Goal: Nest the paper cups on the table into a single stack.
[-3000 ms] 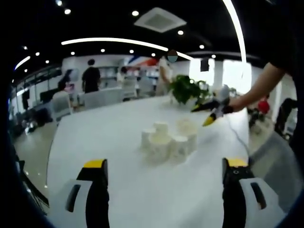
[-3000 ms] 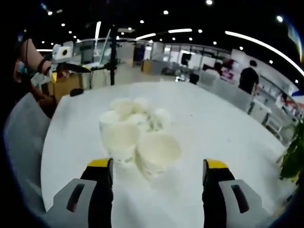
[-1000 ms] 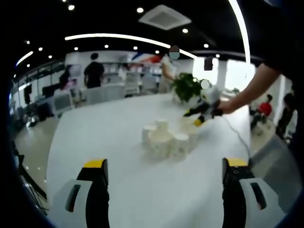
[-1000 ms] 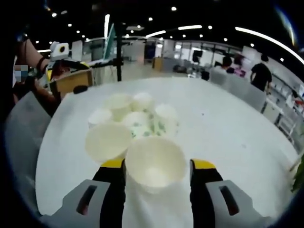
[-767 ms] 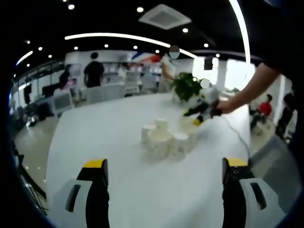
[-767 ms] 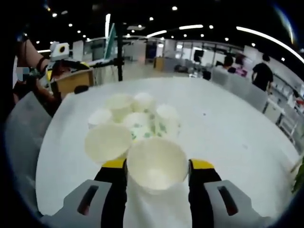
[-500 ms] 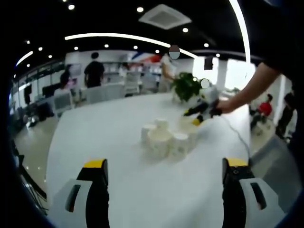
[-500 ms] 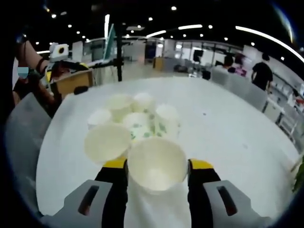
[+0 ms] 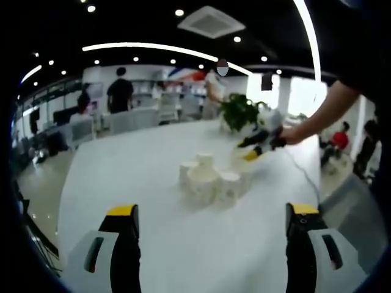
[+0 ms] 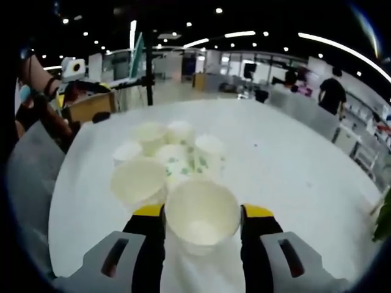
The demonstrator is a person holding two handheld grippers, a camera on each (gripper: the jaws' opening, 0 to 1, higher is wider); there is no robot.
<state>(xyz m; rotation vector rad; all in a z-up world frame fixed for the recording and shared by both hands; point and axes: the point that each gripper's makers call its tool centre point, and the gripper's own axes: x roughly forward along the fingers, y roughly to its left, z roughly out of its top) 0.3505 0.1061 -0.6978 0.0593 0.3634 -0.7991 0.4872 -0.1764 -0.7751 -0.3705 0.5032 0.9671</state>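
Several white paper cups (image 9: 209, 179) stand in a tight cluster mid-table, mouths up. My left gripper (image 9: 212, 210) is open wide, well short of the cluster, with nothing between its jaws. From the right, a person's arm holds my right gripper (image 9: 255, 144) at the cluster's far side. In the right gripper view, my right gripper (image 10: 203, 212) is shut on the nearest paper cup (image 10: 201, 213), its jaws pressing the cup's sides. A second cup (image 10: 138, 179) stands just to its left, touching it. The other cups (image 10: 176, 149), some with green print, sit behind.
The white table (image 9: 140, 159) is large, with bare room around the cluster (image 10: 293, 159). A potted plant (image 9: 240, 112) stands at its far edge. People (image 9: 117, 97) and chairs are in the office behind. A person's arm (image 10: 33, 76) is at the left.
Since three seconds ago my right gripper moved in on the nearest cup and shut on it. Over the last second it has risen very slightly. My left gripper has stayed open and still.
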